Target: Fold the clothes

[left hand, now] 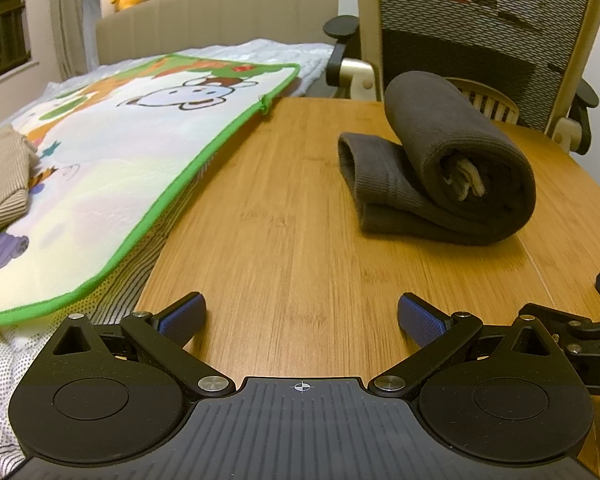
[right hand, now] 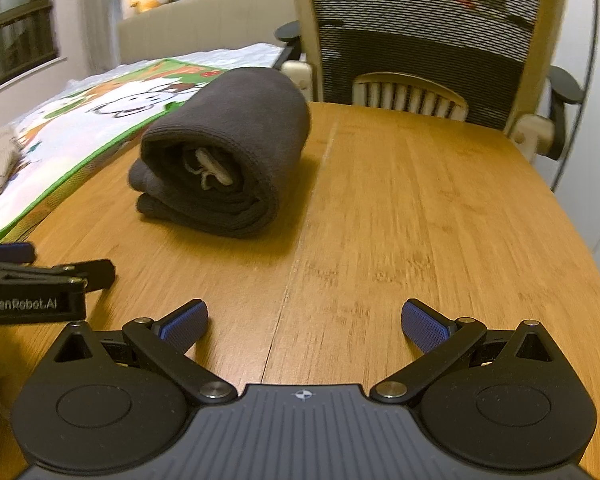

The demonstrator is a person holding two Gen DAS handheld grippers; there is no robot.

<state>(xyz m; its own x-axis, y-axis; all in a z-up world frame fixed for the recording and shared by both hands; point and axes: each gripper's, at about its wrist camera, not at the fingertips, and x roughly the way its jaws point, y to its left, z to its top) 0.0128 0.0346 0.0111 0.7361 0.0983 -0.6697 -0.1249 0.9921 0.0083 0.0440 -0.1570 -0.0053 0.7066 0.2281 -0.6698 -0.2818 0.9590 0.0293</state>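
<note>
Dark garment (left hand: 452, 168) lies folded on the table (left hand: 284, 216), clear of both tools. Left gripper (left hand: 302, 316) and right gripper (right hand: 304, 320) gape wide, empty. Next likely: fetch the tan garment (left hand: 0, 184) from the mat (left hand: 112, 168)

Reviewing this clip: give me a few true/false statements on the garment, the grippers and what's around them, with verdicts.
1. The dark grey garment lies rolled up on the wooden table. True.
2. The left gripper is clamped on the garment. False: its jaws are open, over bare table.
3. The right gripper is open and holds nothing. True.
4. The cartoon mat covers the garment. False: it lies beside it, apart.
5. A mesh-backed chair stands behind the table. True.
</note>
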